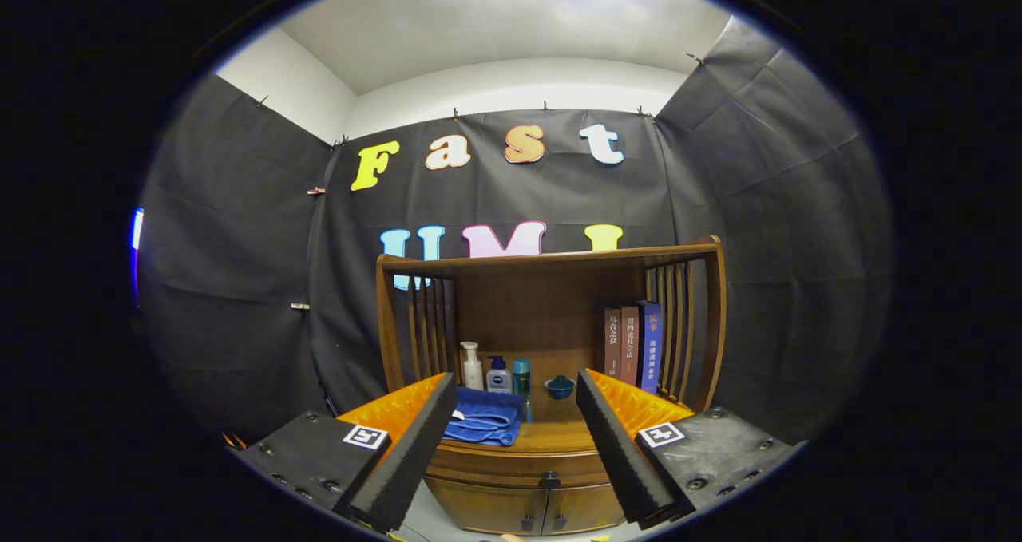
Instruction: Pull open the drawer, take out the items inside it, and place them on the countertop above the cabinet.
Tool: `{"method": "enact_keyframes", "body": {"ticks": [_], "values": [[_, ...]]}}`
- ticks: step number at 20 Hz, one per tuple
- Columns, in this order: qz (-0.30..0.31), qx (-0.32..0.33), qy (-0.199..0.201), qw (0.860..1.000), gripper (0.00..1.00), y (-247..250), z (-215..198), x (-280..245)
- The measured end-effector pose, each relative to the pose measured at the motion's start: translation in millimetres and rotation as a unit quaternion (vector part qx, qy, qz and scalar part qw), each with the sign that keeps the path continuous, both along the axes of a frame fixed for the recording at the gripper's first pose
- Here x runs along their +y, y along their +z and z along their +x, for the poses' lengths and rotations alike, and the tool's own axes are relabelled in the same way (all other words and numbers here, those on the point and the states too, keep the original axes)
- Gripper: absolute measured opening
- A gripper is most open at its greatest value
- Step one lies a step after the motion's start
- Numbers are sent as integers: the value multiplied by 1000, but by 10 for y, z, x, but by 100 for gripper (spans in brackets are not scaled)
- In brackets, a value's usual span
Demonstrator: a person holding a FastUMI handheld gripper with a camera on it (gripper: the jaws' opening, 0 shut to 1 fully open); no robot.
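Observation:
A brown wooden cabinet (511,478) stands ahead of me against the booth wall. Its drawer (519,468) is closed, with a small dark knob (548,479) in the middle of its front. Two lower doors (523,510) sit beneath the drawer. The countertop (555,438) above holds a folded blue towel (483,418) on its left part. My gripper (515,446) is open, its fingers spread wide on either side of the cabinet front, some way short of the knob. Nothing is between the fingers.
At the back of the countertop stand a white pump bottle (471,366), a small white-and-blue bottle (498,375), a teal bottle (521,378) and a small blue lidded bowl (560,386). Three books (632,346) stand upright at the right. A slatted wooden hutch frame (551,259) surrounds them.

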State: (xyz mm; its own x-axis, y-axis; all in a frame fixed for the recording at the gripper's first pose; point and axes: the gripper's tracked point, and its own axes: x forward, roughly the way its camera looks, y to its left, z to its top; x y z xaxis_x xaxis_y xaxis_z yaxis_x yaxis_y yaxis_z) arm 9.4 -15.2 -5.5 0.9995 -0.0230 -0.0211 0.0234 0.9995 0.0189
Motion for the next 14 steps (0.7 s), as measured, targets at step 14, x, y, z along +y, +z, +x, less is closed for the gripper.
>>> {"method": "enact_keyframes", "body": {"ticks": [14], "values": [[-10,23,-6,1000,98,-232,151,-41]]}}
